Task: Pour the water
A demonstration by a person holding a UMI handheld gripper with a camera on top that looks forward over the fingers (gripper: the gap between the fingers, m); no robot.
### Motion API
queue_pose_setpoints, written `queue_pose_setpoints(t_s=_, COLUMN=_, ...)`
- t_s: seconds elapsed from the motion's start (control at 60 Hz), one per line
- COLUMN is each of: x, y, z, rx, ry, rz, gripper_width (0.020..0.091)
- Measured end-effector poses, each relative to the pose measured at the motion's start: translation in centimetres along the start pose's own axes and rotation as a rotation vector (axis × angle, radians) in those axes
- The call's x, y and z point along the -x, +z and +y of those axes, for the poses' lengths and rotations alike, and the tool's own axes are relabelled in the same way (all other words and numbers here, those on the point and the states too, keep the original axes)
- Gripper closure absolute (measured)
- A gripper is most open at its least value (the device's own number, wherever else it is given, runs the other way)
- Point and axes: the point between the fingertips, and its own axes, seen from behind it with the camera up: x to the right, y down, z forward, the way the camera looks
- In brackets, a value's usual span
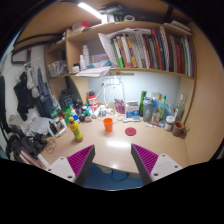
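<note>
- Tongs (112, 165): the two fingers stand apart with nothing between them; their purple pads (80, 158) face inward across an open gap, which fits an approach stance before any grasp.
- Table (115, 145): a pale surface stretching ahead of the tongs, its near strip bare, presumably kept free as the working area.
- Orange cup (108, 124): stands upright at 12 o'clock from the tongs, well beyond the fingertips and apart from them; judged the likeliest vessel for the pour, since it sits alone on the centre line.
- Pink disc (130, 130): lies flat on the table at about 1 o'clock, just beside the cup; whether it is a lid or a coaster cannot be told.
- Bottles (74, 126): a yellow and green cluster at 10 o'clock, upright, near the table's left edge; one of them may hold the water, though the contents are not visible.
- Back row (152, 108): jars, bottles and small containers at 1 to 2 o'clock, lined against the wall, evidently stored out of the way.
- Shelf (140, 50): above the table at 12 o'clock, carrying upright books, with a lamp (92, 9) lit overhead.
- Clothes (35, 90): hang at 9 to 10 o'clock, beside the table.
- Stage, as judged: nothing is held and no water is seen moving, so the task appears not yet begun; the next move calls for closing on a vessel ahead.
</note>
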Motion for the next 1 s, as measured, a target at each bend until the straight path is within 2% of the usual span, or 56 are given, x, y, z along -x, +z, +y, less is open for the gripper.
queue_pose_setpoints(t_s=0.2, x=3.9, y=2.7, z=-0.9, rx=-0.034, ry=0.054, rz=0.069, gripper_width=0.0296)
queue_pose_setpoints(t_s=0.283, x=6.4, y=3.7, z=-1.1, rx=-0.080, ry=0.020, rz=0.069, gripper_width=0.0297)
queue_pose_setpoints(t_s=0.45, x=11.0, y=7.4, z=2.0, rx=-0.144, ry=-0.023, rz=0.051, gripper_width=0.0296)
queue_pose_setpoints(t_s=0.583, x=15.2, y=13.8, z=6.0, rx=-0.177, ry=-0.087, rz=0.026, gripper_width=0.0299)
queue_pose_setpoints(t_s=0.717, x=20.8, y=22.4, z=8.3, rx=-0.214, ry=-0.089, rz=-0.040, gripper_width=0.0301)
queue_pose_setpoints(t_s=1.0, x=27.6, y=39.1, z=7.0, rx=-0.266, ry=-0.150, rz=-0.141, gripper_width=0.0307)
